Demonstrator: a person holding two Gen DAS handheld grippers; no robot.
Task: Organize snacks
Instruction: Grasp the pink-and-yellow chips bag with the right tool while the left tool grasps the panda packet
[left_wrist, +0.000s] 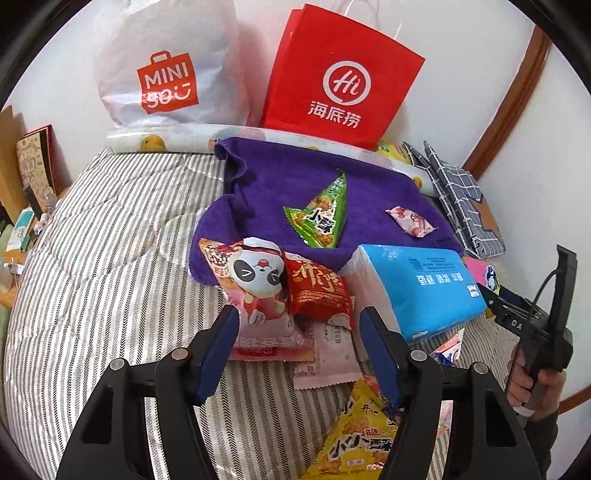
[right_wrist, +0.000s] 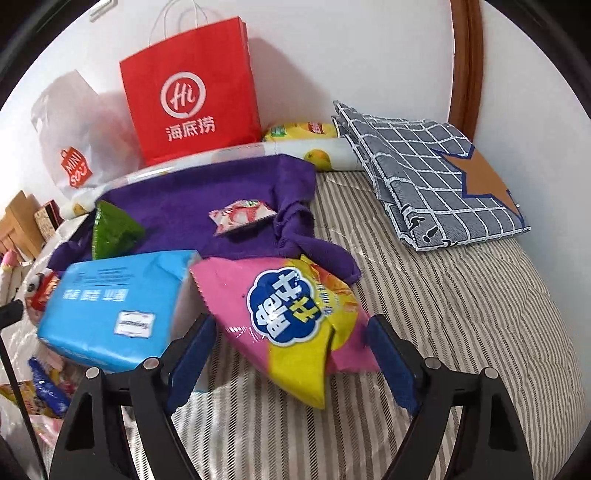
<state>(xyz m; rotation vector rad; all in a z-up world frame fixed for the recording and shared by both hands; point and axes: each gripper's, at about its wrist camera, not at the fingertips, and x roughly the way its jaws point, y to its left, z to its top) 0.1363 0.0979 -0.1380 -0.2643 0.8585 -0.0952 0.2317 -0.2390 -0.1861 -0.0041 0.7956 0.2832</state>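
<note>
The left gripper (left_wrist: 297, 354) is sitting open over the panda snack bag (left_wrist: 255, 291) on the striped bed (left_wrist: 110, 258). The right gripper (right_wrist: 291, 354) is gaping around the pink chip bag (right_wrist: 291, 314), maybe touching it, beside the blue tissue pack (right_wrist: 114, 306)

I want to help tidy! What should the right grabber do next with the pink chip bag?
Probably close the right gripper on the pink chip bag. The bag's end lies between the open fingers, and two snacks already rest on the purple towel, likely its destination.
</note>
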